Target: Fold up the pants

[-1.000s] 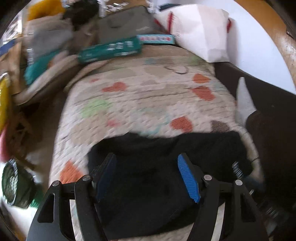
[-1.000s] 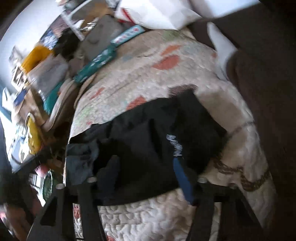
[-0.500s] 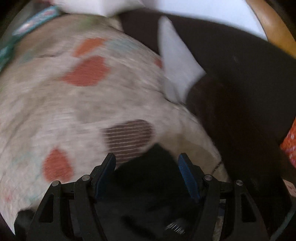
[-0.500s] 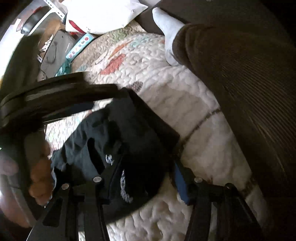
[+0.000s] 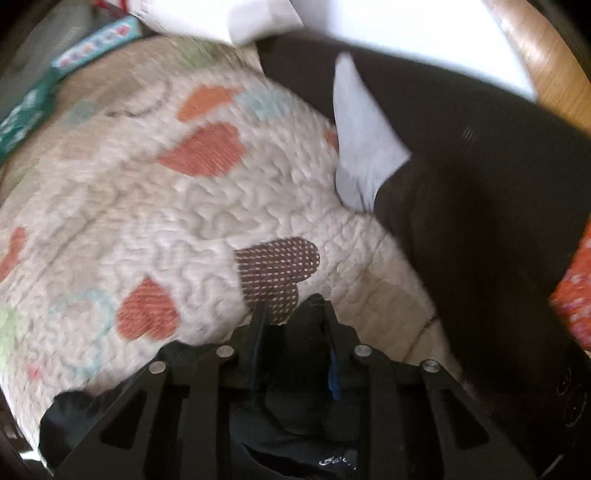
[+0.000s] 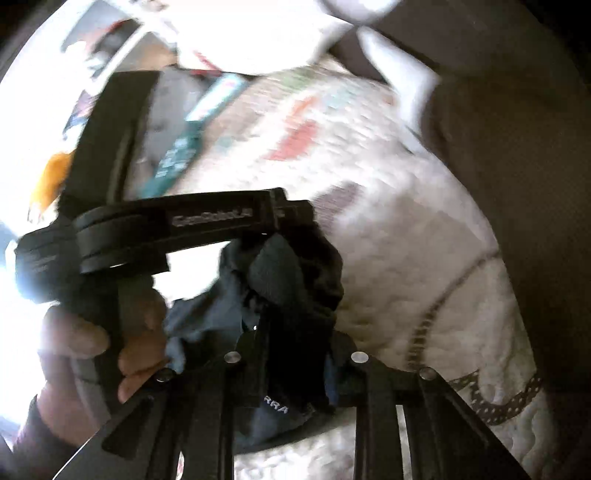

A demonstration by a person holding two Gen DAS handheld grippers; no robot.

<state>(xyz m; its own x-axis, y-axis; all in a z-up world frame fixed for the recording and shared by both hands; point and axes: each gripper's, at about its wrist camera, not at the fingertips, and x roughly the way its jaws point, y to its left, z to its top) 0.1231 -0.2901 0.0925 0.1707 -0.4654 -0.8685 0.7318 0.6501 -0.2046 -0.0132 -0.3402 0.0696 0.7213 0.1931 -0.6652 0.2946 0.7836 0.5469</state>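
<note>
The black pants lie bunched on a quilted bedspread with heart patches. In the left wrist view my left gripper is shut on a corner of the pants near the quilt's right edge. In the right wrist view my right gripper is shut on another bunch of the pants, lifted off the quilt. The left gripper's body and the hand holding it show just left of that bunch, close to my right gripper.
A person's leg in dark brown trousers with a white sock rests along the quilt's right side. Teal boxes and a white bag lie at the far end. An orange patterned cloth is at the right.
Both grippers have closed on the pants, having been open a second ago. The left gripper swung right toward the quilt's right edge, and the two grippers came close together with the cloth gathered.
</note>
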